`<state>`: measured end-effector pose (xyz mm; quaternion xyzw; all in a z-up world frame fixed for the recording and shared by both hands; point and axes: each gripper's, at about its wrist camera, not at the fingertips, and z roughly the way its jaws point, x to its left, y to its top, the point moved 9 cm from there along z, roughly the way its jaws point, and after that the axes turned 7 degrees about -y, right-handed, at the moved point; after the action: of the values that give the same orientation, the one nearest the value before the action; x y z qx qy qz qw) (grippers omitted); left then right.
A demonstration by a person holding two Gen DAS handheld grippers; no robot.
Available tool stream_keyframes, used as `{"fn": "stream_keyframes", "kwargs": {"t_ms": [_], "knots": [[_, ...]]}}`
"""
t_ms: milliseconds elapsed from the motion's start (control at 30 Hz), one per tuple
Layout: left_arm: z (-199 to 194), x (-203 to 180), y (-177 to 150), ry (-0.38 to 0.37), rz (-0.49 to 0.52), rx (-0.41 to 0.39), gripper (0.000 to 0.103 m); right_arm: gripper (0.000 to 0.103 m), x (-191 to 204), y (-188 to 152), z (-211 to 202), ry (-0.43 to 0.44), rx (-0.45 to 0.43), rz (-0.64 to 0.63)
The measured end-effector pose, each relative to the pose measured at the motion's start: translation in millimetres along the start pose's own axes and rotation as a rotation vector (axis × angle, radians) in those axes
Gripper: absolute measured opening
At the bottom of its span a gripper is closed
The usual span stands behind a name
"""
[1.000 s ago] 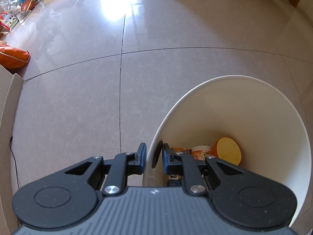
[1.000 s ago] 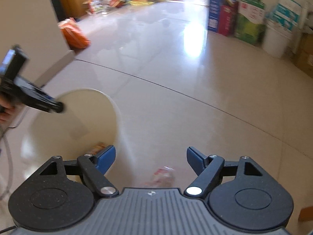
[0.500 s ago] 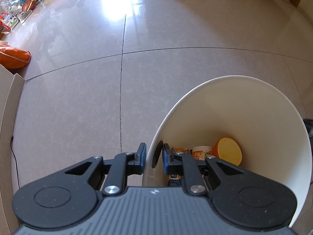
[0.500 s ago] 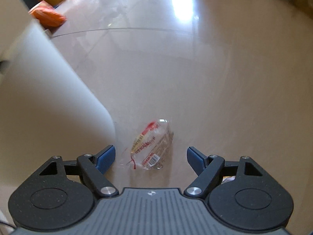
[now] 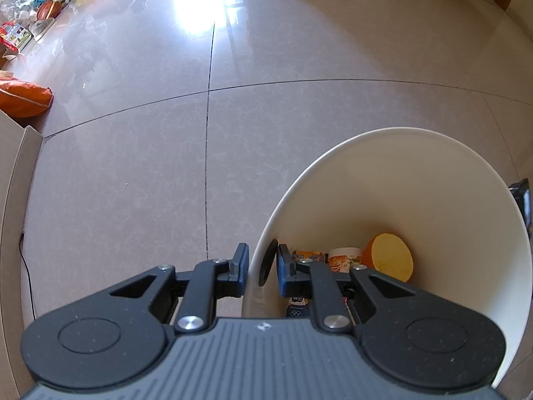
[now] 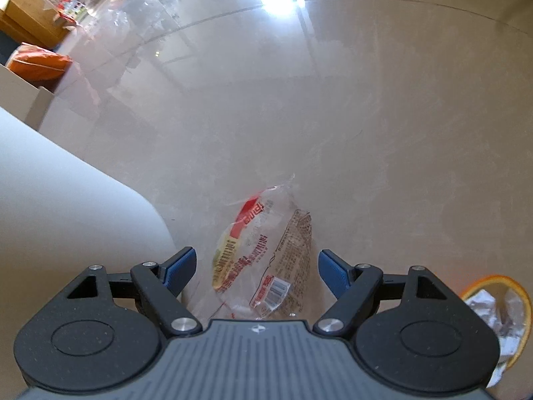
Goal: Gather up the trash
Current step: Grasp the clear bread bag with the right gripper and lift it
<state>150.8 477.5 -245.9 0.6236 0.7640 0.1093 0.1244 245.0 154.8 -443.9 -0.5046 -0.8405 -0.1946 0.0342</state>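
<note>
Hovering low, the right gripper (image 6: 256, 266) had dropped toward a clear plastic wrapper (image 6: 263, 260) on the floor beside the white bin (image 5: 416, 200), jaws wide around it. The left gripper (image 5: 261, 263) still pinched the bin's rim; pickup looked imminent.

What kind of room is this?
Probably a home's storage or spare room: a glossy tiled floor, cardboard boxes and a basketball piled along the walls.
</note>
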Motion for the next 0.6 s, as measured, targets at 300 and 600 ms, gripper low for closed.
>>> {"fn": "stream_keyframes", "kwargs": {"t_ms": [300, 600], "knots": [[-0.5, 0.4, -0.4, -0.002, -0.003, -0.002, 0.015, 0.085, 1.7, -8.4, 17.3, -0.122, 0.001, -0.068], [0.0, 0.2, -1.2, -0.005, -0.007, -0.005, 0.015, 0.055, -12.7, -8.9, 4.9, -0.128, 0.02, -0.025]]}}
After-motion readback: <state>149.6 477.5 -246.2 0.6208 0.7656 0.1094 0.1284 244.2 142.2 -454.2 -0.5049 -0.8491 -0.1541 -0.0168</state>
